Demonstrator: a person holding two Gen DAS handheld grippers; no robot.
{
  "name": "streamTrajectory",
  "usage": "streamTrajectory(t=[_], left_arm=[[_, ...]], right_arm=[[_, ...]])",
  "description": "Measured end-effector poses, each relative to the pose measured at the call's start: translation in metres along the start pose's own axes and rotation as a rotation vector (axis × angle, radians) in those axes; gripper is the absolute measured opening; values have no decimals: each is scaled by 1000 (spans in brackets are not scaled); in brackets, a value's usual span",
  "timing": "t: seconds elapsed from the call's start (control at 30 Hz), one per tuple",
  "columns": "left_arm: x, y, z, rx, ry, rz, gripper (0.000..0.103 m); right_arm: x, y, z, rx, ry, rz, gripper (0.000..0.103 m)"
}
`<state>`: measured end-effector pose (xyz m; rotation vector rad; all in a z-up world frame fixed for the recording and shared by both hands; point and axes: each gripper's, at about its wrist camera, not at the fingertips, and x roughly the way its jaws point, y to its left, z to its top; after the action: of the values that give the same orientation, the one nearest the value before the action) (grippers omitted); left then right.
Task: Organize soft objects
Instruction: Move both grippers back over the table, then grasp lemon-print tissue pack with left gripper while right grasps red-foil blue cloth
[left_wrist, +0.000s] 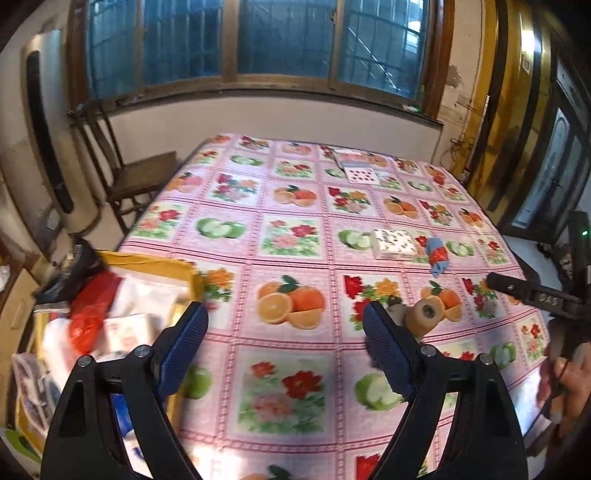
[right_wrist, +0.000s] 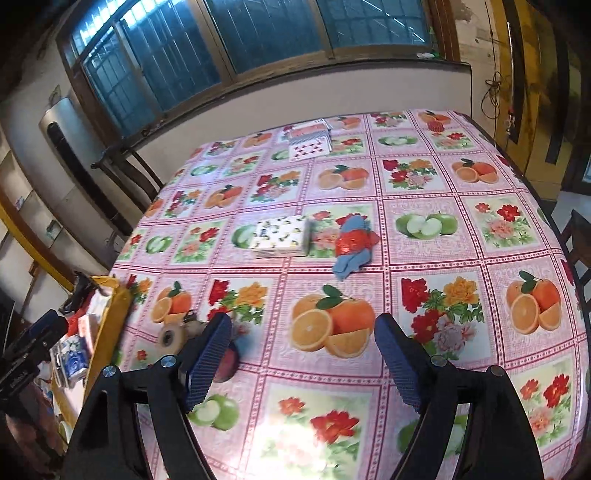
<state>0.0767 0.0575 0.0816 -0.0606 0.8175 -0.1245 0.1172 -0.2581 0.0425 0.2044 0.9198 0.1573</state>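
A white tissue pack with small prints (left_wrist: 394, 244) (right_wrist: 281, 237) lies mid-table on the fruit-patterned cloth. Beside it on the right rests a blue cloth bundle wrapped in red (left_wrist: 438, 256) (right_wrist: 353, 243). A yellow box (left_wrist: 147, 263) (right_wrist: 110, 317) off the table's left edge holds several soft packs and bags. My left gripper (left_wrist: 286, 334) hovers open and empty over the near left part of the table, next to the box. My right gripper (right_wrist: 303, 354) is open and empty above the near table, short of the pack and bundle.
A tape roll (left_wrist: 428, 314) (right_wrist: 172, 336) lies near the front edge by my left gripper's right finger. Playing cards (left_wrist: 360, 168) (right_wrist: 309, 144) sit at the far side. A wooden chair (left_wrist: 127, 173) stands left of the table. A hand (left_wrist: 565, 380) shows at the right.
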Motion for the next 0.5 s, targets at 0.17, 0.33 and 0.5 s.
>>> streamTrajectory(t=[0.17,0.33,0.5], left_arm=[[77,-49,44,106,130,-119,86],[155,-98,73,195,291,-251,86],[204,-135,88,374,329,-314,86]], right_arm=[[59,-24,28,-26,71,-30,82],[108,-39,53,-40,127,-64,82],[133,-43,63,-62,157,-37,81]])
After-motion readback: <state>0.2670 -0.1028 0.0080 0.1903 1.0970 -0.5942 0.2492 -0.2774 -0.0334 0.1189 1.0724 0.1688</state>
